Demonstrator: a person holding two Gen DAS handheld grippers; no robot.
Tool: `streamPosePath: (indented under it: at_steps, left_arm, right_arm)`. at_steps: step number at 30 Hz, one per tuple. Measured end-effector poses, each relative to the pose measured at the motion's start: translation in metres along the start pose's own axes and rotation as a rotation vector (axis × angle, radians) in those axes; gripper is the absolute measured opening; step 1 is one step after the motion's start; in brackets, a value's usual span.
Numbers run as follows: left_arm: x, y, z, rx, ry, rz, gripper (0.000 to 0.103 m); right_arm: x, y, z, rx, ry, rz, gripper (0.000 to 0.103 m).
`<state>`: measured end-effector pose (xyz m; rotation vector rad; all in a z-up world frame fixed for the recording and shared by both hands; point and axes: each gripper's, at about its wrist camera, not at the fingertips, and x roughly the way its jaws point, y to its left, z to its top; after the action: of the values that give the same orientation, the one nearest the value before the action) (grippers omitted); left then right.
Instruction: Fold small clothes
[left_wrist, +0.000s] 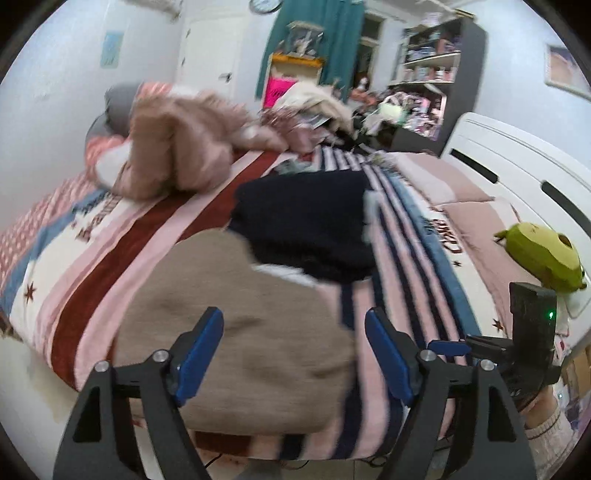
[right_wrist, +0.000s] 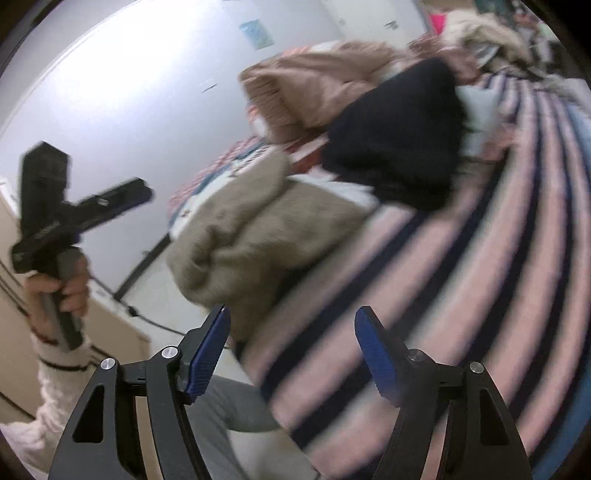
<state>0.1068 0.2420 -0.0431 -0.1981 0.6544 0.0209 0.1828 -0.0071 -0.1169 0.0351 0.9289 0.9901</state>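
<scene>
A folded tan garment (left_wrist: 236, 332) lies at the near edge of the striped bed (left_wrist: 85, 280). A dark navy garment (left_wrist: 306, 225) lies just behind it. My left gripper (left_wrist: 293, 349) is open and empty, above the tan garment's near edge. My right gripper (right_wrist: 291, 345) is open and empty, near the bed edge, right of the tan garment (right_wrist: 255, 236). The navy garment (right_wrist: 399, 140) lies beyond it. The right gripper's body shows at the right of the left wrist view (left_wrist: 517, 343); the hand-held left gripper shows at the left of the right wrist view (right_wrist: 62, 221).
A pink-brown fluffy heap (left_wrist: 181, 147) and other clothes (left_wrist: 314, 99) lie at the far end of the bed. A green plush toy (left_wrist: 543, 254) sits at the right by a white headboard (left_wrist: 517, 162). Shelves (left_wrist: 432, 70) stand behind. My grey-trousered leg (right_wrist: 236, 417) is by the bed edge.
</scene>
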Motion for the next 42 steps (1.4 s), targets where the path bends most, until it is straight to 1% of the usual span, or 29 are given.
streamPosePath:
  at_steps: [2,4,7,9,10,12,13,14,15,18,20,23,27,42]
  left_arm:
    - [-0.005,-0.039,-0.004,0.036,-0.036,0.002,0.076]
    - [-0.01,-0.074,-0.009,0.065,-0.084,0.019,0.077]
    - [-0.017,-0.128,-0.019,0.105,-0.193,0.05,0.085]
    - [-0.023,-0.156,-0.026,0.118,-0.279,0.061,0.094]
    - [-0.027,-0.171,-0.03,0.122,-0.325,0.052,0.096]
    - [-0.032,-0.193,-0.038,0.13,-0.389,0.029,0.101]
    - [-0.034,-0.206,-0.043,0.129,-0.419,0.025,0.102]
    - [-0.037,-0.214,-0.046,0.125,-0.434,0.028,0.102]
    - [-0.038,-0.222,-0.049,0.122,-0.447,0.033,0.102]
    - [-0.041,-0.238,-0.055,0.133,-0.468,0.051,0.102]
    - [-0.043,-0.243,-0.057,0.152,-0.476,0.072,0.102]
    - [-0.046,-0.25,-0.06,0.171,-0.483,0.079,0.102]
    - [-0.049,-0.247,-0.06,0.174,-0.483,0.087,0.102]
    - [-0.049,-0.238,-0.063,0.164,-0.484,0.101,0.102]
  right_arm:
    - [-0.029,-0.012,-0.017,0.003,-0.038,-0.078,0.066]
    - [-0.06,-0.017,-0.033,0.005,-0.08,-0.135,0.067]
    - [-0.116,-0.023,-0.059,-0.009,-0.166,-0.252,0.073]
    - [-0.15,-0.024,-0.074,-0.023,-0.232,-0.333,0.076]
    - [-0.164,-0.024,-0.08,-0.028,-0.263,-0.37,0.077]
    - [-0.188,-0.022,-0.093,-0.031,-0.341,-0.448,0.085]
    - [-0.197,-0.021,-0.097,-0.03,-0.372,-0.478,0.087]
    - [-0.209,-0.019,-0.104,-0.031,-0.411,-0.513,0.092]
    - [-0.217,-0.018,-0.106,-0.034,-0.432,-0.53,0.096]
    - [-0.244,-0.007,-0.12,-0.085,-0.523,-0.605,0.103]
    - [-0.253,0.001,-0.125,-0.123,-0.561,-0.648,0.103]
    - [-0.262,0.007,-0.13,-0.14,-0.596,-0.671,0.103]
    - [-0.27,0.011,-0.13,-0.126,-0.637,-0.644,0.103]
    - [-0.263,0.02,-0.125,-0.142,-0.627,-0.63,0.103]
